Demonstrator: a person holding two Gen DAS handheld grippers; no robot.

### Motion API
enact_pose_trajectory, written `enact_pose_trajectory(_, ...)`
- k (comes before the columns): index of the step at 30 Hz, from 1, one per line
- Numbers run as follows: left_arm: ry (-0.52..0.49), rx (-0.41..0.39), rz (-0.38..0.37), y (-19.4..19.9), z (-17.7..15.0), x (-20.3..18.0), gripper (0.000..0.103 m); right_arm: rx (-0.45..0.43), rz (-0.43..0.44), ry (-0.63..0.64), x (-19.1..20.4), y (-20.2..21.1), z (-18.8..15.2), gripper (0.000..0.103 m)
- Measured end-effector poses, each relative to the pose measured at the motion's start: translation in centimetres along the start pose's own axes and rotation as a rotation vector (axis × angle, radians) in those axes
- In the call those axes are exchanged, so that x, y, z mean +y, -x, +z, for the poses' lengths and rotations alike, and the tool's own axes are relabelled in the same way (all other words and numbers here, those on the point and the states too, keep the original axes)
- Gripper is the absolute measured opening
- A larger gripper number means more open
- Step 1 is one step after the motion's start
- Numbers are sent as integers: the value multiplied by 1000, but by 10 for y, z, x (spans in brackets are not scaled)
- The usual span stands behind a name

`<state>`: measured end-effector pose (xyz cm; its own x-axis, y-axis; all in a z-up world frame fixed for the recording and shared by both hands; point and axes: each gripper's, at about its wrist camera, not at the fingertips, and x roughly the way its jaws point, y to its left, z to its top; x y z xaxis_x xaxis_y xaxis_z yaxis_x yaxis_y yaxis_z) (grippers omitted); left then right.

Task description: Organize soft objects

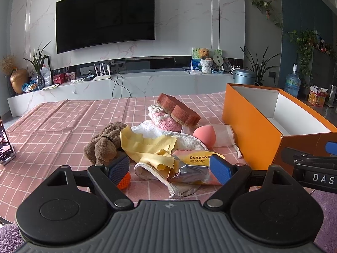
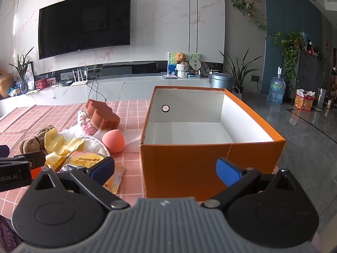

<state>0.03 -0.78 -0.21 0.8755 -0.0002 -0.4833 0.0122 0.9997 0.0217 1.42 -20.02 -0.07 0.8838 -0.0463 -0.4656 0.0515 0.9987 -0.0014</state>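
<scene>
A pile of soft things lies on the pink checked tablecloth [image 1: 63, 122]: a brown plush toy [image 1: 105, 141], a yellow cloth [image 1: 147, 147], a white towel [image 1: 187, 141], a pink knitted piece [image 1: 166, 120], a brown sponge [image 1: 179, 109], a pink makeup sponge [image 1: 204, 137], a yellow wipes packet [image 1: 195, 162] and an orange ball [image 1: 124, 180]. My left gripper [image 1: 169, 168] is open, low over the pile's near edge. An open orange box [image 2: 210, 158] stands to the right, empty. My right gripper [image 2: 166, 169] is open in front of the box's near wall.
A phone on a stand [image 1: 5, 145] sits at the table's left edge. Behind the table are a marble TV console [image 1: 147, 84] and a wall TV [image 1: 105, 19]. Grey tiled floor [image 2: 311, 137] lies right of the box.
</scene>
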Motion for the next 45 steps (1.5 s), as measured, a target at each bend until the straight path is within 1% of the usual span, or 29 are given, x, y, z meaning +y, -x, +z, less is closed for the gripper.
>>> enact_pose_trajectory(16, -2, 21, 1, -4, -3, 0, 101, 13, -3, -11, -2, 0, 0, 101)
enact_pose_trajectory(45, -2, 22, 2, -5, -3, 0, 101, 26, -6, -17, -3, -1, -1, 101)
